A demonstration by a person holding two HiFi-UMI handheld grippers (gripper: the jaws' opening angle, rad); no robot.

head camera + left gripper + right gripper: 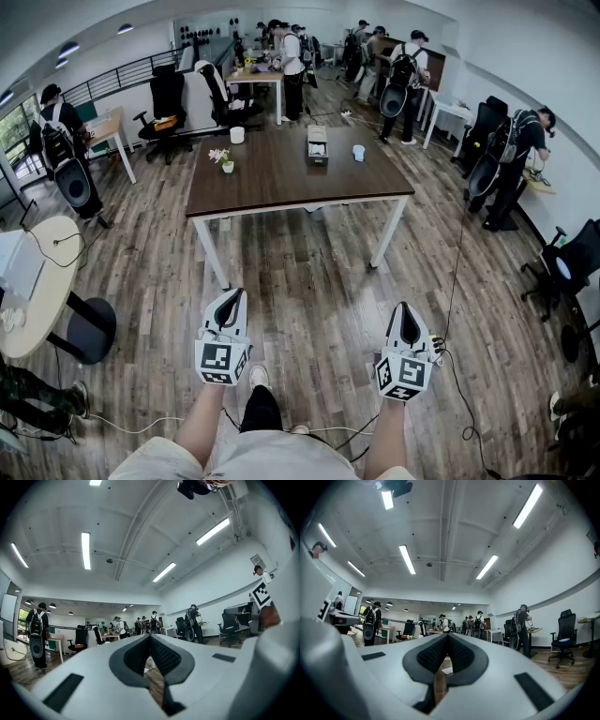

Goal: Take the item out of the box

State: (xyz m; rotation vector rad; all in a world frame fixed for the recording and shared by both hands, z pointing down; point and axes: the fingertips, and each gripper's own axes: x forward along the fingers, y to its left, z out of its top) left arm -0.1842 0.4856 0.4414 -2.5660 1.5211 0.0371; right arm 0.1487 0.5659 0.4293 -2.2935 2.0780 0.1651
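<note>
A small open box [318,145] lies on the far side of the dark wooden table [272,183], a few steps ahead of me; what it holds is too small to make out. My left gripper [234,294] and right gripper [404,307] hang low over the wooden floor, well short of the table. Both point forward with their tips together and nothing between them. In the left gripper view the left gripper [150,636] has its dark pads meeting at the tip. The right gripper [448,635] looks the same in its own view.
On the table also stand a pale cup [358,152], a white cup [237,134] and a little potted plant [226,163]. A round white table [42,291] is at my left. Office chairs [169,103], desks and several people stand around the room. Cables [459,412] trail on the floor.
</note>
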